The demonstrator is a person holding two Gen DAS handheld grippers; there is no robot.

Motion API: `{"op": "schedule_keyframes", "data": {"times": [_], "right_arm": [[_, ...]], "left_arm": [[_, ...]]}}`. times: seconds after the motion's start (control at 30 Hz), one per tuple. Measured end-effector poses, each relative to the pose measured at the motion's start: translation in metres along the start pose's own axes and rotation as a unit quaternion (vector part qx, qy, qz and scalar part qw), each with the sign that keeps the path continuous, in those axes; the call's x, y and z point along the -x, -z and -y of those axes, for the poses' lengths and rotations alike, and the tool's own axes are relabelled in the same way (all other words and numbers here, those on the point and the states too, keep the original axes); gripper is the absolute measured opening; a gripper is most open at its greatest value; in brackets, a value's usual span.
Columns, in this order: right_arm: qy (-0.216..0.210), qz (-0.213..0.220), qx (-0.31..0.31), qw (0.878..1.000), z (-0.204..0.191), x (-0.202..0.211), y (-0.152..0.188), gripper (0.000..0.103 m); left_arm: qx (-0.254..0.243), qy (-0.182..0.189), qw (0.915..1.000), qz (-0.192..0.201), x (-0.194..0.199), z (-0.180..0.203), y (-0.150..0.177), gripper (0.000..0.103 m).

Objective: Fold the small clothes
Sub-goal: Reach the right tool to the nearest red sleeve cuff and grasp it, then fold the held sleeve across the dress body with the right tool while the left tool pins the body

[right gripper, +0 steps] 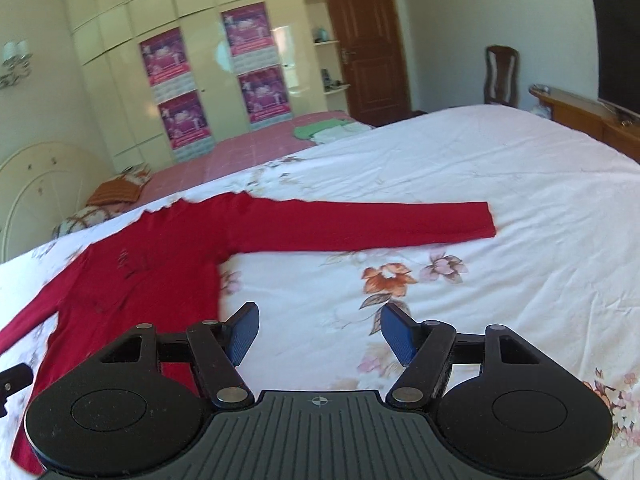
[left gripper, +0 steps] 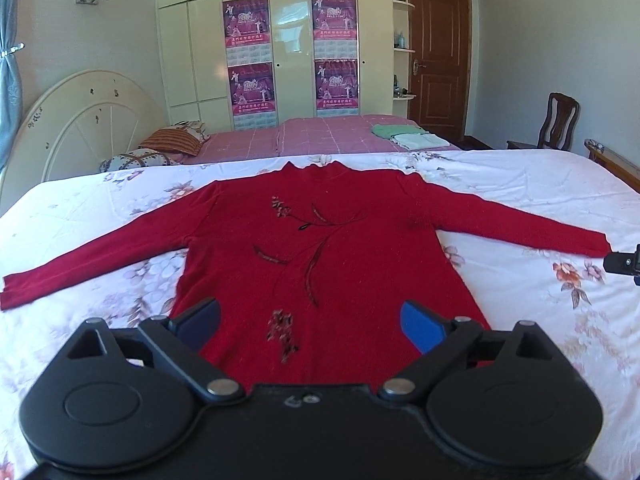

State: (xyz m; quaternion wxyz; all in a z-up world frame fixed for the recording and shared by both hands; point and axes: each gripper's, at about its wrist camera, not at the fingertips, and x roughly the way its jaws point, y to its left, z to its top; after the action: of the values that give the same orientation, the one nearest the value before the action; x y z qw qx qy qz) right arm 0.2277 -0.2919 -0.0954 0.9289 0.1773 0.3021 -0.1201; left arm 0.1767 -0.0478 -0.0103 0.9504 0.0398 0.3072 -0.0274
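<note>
Sweater [left gripper: 320, 248] was laid flat, sleeves out, on floral bedspread [left gripper: 520, 184]; soft, limp knit, prob. best pinched at cuffs/hem; left gripper [left gripper: 312, 320] & right gripper [right gripper: 318, 334] were held apart, nothing gripped.

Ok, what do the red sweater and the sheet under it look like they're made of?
The red sweater looks like a soft, matte fine knit: fuzzy surface, no sheen, darker stitched leaf sprigs on the front. The sheet looks like thin woven cotton or a blend, white with printed flowers and fine creases; the exact fibre cannot be told.
</note>
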Motion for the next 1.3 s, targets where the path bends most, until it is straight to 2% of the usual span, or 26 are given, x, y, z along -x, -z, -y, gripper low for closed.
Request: {"op": "schedule_keyframes", "data": {"times": [0.2,0.33,0.43,0.5,0.63,0.77,0.93,1.03,1.13,1.17,1.2,1.3], "right_arm": [[0.029,0.009,-0.065,0.997,0.049,-0.039,-0.023,0.068],[0.036,0.011,-0.100,0.994,0.074,-0.059,-0.034,0.068],[0.043,0.007,-0.137,0.990,0.094,-0.074,-0.037,0.065],[0.049,0.005,-0.153,0.987,0.108,-0.085,-0.039,0.058],[0.063,0.013,-0.180,0.982,0.131,-0.100,-0.041,0.057],[0.067,0.018,-0.235,0.969,0.159,-0.112,-0.043,0.057],[0.059,0.033,-0.263,0.962,0.173,-0.110,-0.046,0.045],[0.069,0.029,-0.279,0.957,0.180,-0.106,-0.045,0.039],[0.079,0.027,-0.285,0.955,0.182,-0.101,-0.047,0.026],[0.083,0.026,-0.281,0.956,0.184,-0.102,-0.048,0.010],[0.085,0.025,-0.277,0.957,0.184,-0.101,-0.048,0.004],[0.093,0.030,-0.238,0.966,0.171,-0.098,-0.055,0.004]], "left_arm": [[0.016,0.007,0.9990,-0.041,-0.056,0.006,-0.003,0.095],[0.026,0.003,0.9988,-0.042,-0.085,0.008,-0.010,0.095],[0.035,-0.003,0.9983,-0.046,-0.106,0.005,-0.017,0.097],[0.037,-0.011,0.9981,-0.049,-0.120,0.004,-0.021,0.099],[0.030,-0.013,0.9974,-0.064,-0.147,0.007,-0.025,0.099],[0.026,-0.012,0.9970,-0.072,-0.170,0.009,-0.031,0.099],[0.021,-0.005,0.9971,-0.074,-0.186,0.016,-0.043,0.099],[0.030,0.004,0.9967,-0.075,-0.191,0.014,-0.049,0.102],[0.049,0.013,0.9951,-0.084,-0.195,0.005,-0.050,0.102],[0.051,0.013,0.9947,-0.087,-0.196,0.000,-0.050,0.103],[0.051,0.017,0.9944,-0.091,-0.198,-0.005,-0.049,0.102],[0.043,0.037,0.9930,-0.104,-0.203,-0.021,-0.048,0.103]]}}
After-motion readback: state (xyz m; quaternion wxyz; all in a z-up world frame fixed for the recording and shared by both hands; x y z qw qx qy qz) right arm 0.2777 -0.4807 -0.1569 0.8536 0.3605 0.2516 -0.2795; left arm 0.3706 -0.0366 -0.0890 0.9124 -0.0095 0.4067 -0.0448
